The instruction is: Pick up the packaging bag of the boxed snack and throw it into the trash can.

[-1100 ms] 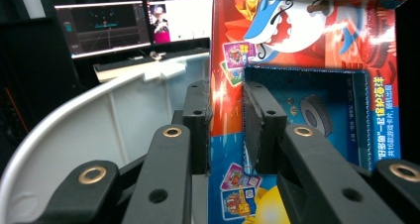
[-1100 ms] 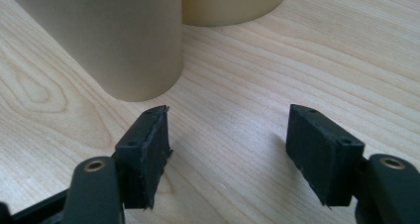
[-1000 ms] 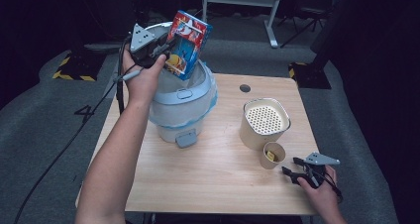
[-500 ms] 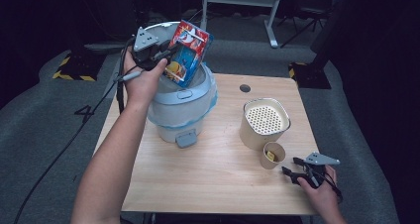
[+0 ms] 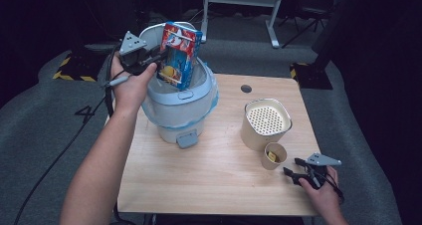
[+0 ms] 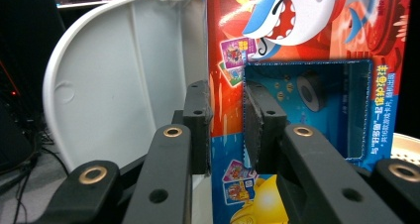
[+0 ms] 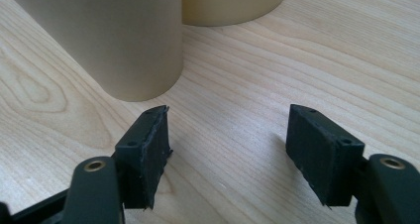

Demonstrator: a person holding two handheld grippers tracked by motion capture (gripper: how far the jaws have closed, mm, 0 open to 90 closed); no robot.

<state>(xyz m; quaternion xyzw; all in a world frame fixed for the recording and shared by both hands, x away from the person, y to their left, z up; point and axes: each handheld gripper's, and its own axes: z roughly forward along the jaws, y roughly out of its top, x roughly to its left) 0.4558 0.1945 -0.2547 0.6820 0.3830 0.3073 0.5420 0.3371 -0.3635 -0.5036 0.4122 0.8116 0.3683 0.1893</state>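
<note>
A red and blue cardboard box printed with a cartoon shark hangs nearly upright over the mouth of a pale blue pedal bin, its lower end at the rim. My left gripper is shut on the box's left edge. In the left gripper view the two black pads clamp the box wall beside a cut-out window, at my left gripper. The bin's raised white lid stands behind. My right gripper rests low at the table's front right, open, with bare wood between its jaws.
A cream canister with a perforated top stands right of the bin, and a small paper cup sits just in front of it, close to my right gripper. The cup is just ahead of the left jaw. A cable hole marks the table's back.
My left hand has drawn the box a little left and down. The box has gone from tilted to nearly upright over the bin. The right hand has kept still.
</note>
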